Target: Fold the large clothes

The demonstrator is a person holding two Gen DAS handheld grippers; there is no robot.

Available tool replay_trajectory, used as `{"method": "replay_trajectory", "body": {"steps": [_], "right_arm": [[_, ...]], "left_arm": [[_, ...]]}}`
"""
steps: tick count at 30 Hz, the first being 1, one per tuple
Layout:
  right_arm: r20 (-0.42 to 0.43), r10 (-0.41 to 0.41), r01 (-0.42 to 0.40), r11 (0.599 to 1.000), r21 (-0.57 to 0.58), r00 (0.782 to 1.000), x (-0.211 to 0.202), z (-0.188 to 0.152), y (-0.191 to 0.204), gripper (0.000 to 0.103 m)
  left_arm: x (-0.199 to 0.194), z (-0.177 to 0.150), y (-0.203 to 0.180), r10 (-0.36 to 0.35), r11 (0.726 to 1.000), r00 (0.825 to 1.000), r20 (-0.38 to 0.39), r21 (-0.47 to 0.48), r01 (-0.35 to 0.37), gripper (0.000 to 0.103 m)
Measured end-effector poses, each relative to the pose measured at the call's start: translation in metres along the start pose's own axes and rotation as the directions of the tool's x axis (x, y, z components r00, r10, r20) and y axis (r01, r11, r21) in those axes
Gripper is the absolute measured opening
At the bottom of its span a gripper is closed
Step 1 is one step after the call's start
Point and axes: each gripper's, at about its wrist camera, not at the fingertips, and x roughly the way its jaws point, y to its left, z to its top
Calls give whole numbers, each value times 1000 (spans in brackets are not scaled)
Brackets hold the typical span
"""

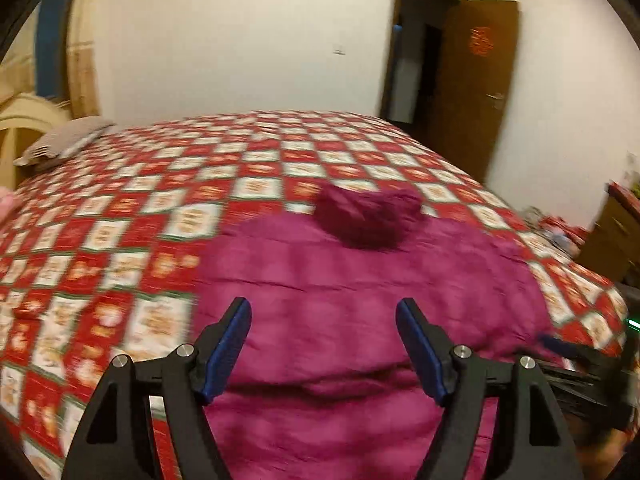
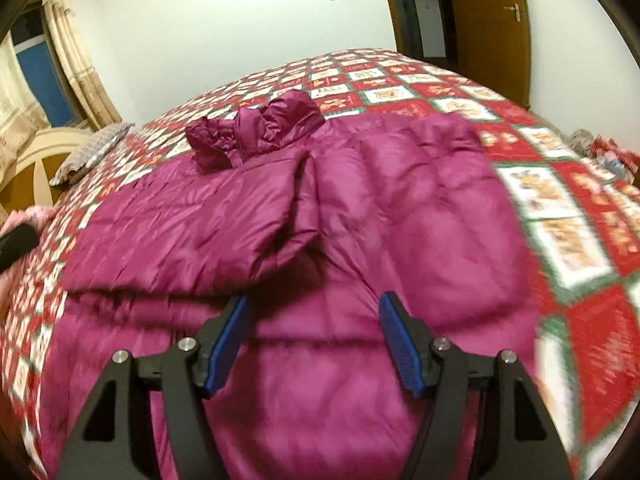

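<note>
Garment: a magenta padded jacket (image 2: 360, 208) lies spread on the bed, over a red-and-white checked bedspread (image 2: 560, 184).
Hood: the crumpled hood (image 2: 260, 128) sits at the jacket's far end, away from both tools.
Fold: one sleeve (image 2: 192, 232) is laid across the jacket's body, on the left in the right wrist view.
Jacket relative to tools: directly below and ahead of both grippers; its quilted surface fills the gap between each pair of fingers.
Left gripper (image 1: 324, 344): jaws wide apart, nothing clamped; blue pads clear of the fabric.
Right gripper (image 2: 314, 336): jaws wide apart, nothing held; whether its fingertips touch the jacket cannot be told.
Surroundings: pillow (image 1: 68, 140) at the bed's far left; brown door (image 1: 472, 88) ajar beyond.
</note>
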Motion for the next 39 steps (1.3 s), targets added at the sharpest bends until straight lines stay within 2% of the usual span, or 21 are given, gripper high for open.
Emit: {"method": "replay_trajectory", "body": {"steps": [2,4,6,8,11,14,16,19,21,23,28,30,34,36,39], "right_arm": [[58,-41,43,999,-26,997,-29,0,-4,67],[94,-31,34,999,-34,995,-45,13,-4,53],[113,0,4,999,-34,994,-50,38,4,51],[109,10,-3,998,-65,994,-37,64,21,51],[88,-8,19,992,-124,996,-3,82,47,51],[33,-34,39,985,-167,999,34,82,61,43],[-18,-50,46,986,-160,999,55,73,58,42],[-78,-83,70,985,-159,993,83,54,48,43],[-65,-53,43,989,-145,996,86,43,40,47],[-66,-30,22,992,-122,997,84,43,35,47],[-72,-61,49,988,-150,996,83,43,42,48],[-82,-78,65,987,-148,994,78,46,45,47],[-38,-75,70,990,-122,996,63,52,40,43],[-90,-93,82,989,-123,992,74,45,32,43],[-94,-61,51,994,-102,994,79,39,25,44]], "left_arm": [[8,6,16,45,999,999,6,-30,-45,75],[25,15,24,76,996,997,-12,-53,-76,75],[41,21,24,113,992,993,-39,-57,-115,75],[56,26,20,158,986,986,-56,-37,-160,75],[68,27,19,245,969,969,-33,-8,-245,75],[81,21,30,313,949,948,-49,-26,-315,75],[95,11,44,334,938,937,-100,-62,-341,75],[116,-14,62,326,934,931,-165,-99,-344,75],[124,-29,70,275,944,944,-181,-136,-301,76],[127,-30,78,252,943,948,-195,-172,-286,78],[128,-30,66,321,932,928,-190,-112,-345,79],[126,-31,66,329,929,927,-182,-114,-352,80],[121,-34,80,272,933,947,-172,-195,-303,82],[116,-36,86,245,930,958,-149,-242,-276,83],[115,-35,86,267,923,952,-147,-245,-297,84]]}}
